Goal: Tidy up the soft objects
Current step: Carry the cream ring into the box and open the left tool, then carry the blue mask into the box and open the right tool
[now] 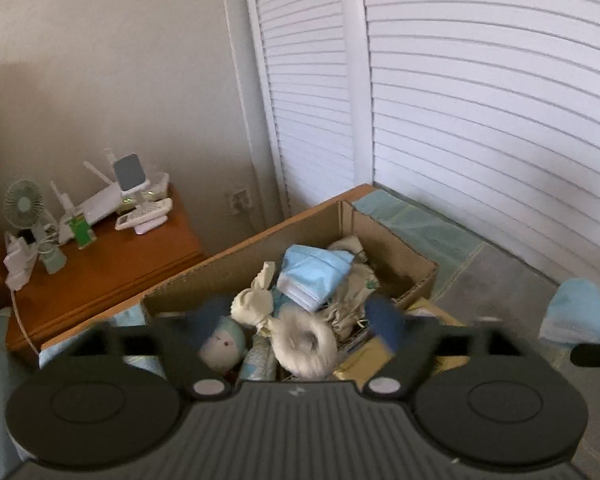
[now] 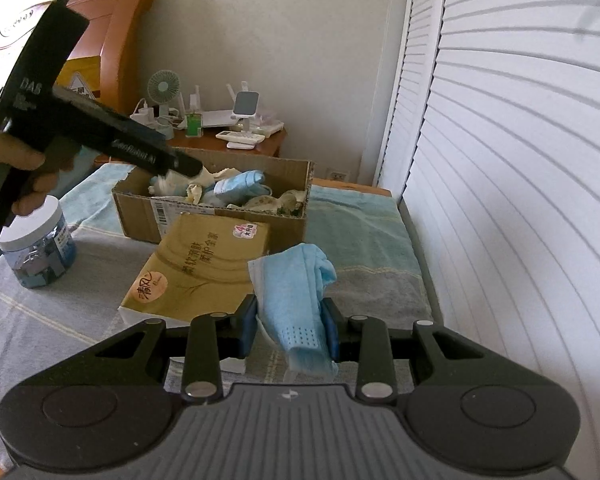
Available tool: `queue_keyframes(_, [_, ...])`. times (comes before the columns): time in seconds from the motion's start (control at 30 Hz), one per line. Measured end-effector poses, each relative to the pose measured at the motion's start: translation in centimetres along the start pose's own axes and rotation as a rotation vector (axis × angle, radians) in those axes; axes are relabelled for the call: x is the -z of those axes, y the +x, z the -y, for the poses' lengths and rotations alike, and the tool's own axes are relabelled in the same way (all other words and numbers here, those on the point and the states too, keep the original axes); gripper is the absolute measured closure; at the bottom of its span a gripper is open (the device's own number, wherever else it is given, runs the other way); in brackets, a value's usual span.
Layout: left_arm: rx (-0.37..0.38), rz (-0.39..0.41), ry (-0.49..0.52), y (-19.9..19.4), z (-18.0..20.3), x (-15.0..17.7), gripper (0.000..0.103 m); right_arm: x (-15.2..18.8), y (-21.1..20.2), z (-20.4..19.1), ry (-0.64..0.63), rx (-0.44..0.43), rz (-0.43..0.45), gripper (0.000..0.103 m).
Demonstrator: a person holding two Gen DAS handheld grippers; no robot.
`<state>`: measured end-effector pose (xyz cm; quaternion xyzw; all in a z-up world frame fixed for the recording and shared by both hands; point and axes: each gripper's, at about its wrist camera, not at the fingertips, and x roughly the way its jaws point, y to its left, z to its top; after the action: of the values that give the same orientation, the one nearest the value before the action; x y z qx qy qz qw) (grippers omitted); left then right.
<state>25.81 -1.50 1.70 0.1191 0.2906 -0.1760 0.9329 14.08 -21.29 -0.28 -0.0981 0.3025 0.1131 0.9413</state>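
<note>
A cardboard box [image 1: 396,252] [image 2: 140,216] on the bed holds several soft things: a white ring-shaped toy [image 1: 306,338], a knotted cream cloth [image 1: 256,302], a round plush face [image 1: 224,342] and a stack of blue face masks [image 1: 314,276] [image 2: 238,184]. My left gripper [image 1: 300,320] [image 2: 180,168] is open and hovers over the box, jaws wide either side of the ring toy. My right gripper [image 2: 290,320] is shut on a bundle of blue face masks [image 2: 296,300] [image 1: 580,312], held above the bed in front of the box.
A tan tissue pack [image 2: 204,268] leans against the box front. A white-lidded jar [image 2: 40,248] stands on the bed at left. A wooden nightstand [image 1: 112,264] with a fan, router and phone sits behind. White louvred doors [image 2: 520,200] run along the right.
</note>
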Motion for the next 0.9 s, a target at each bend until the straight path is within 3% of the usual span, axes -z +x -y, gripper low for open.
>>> queue_keyframes(0.17, [-0.007,0.032,-0.037,-2.6,0.3,1.3,0.002,-0.4,0.4,0.0,0.002,-0.006,-0.001,0.065])
queue_keyframes(0.4, [-0.047,0.069,-0.129,-7.1,1.1,4.2,0.001,-2.1,1.1,-0.1,0.000,-0.020,0.008,0.065])
queue_keyframes(0.57, [-0.102,0.035,-0.153,-8.7,1.8,6.2,0.001,-4.1,2.1,0.1,0.021,-0.046,0.012,0.065])
queue_keyframes(0.9, [-0.076,-0.013,-0.212,-9.9,2.2,9.0,0.001,-9.2,6.8,0.5,0.058,-0.115,-0.003,0.065])
